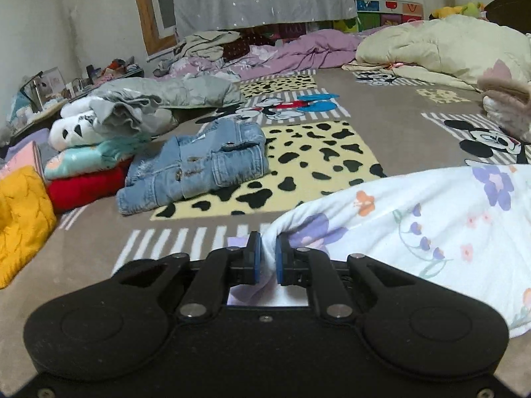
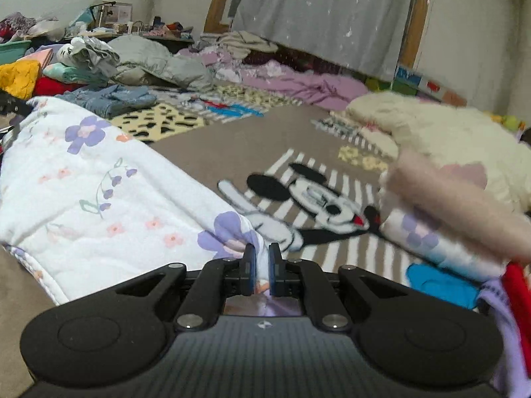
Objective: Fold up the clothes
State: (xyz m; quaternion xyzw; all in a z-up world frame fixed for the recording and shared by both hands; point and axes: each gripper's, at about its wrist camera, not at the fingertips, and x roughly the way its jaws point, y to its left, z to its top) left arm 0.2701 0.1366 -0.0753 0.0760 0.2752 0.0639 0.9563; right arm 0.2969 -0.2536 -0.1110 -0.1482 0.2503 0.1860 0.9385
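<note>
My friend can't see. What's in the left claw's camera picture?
The left claw is pinching the edge of a white flowery cloth on a cartoon mouse blanket. Behind it lie a folded denim jacket and piled clothes.

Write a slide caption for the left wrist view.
Left tongs pinch a floral garment on the blanket beside folded denim.

A cartoon-mouse blanket (image 1: 381, 132) covers the bed, bearing folded denim jacket (image 1: 202, 162), floral white garment (image 1: 431, 229) and cream quilt (image 1: 441, 46).
</note>
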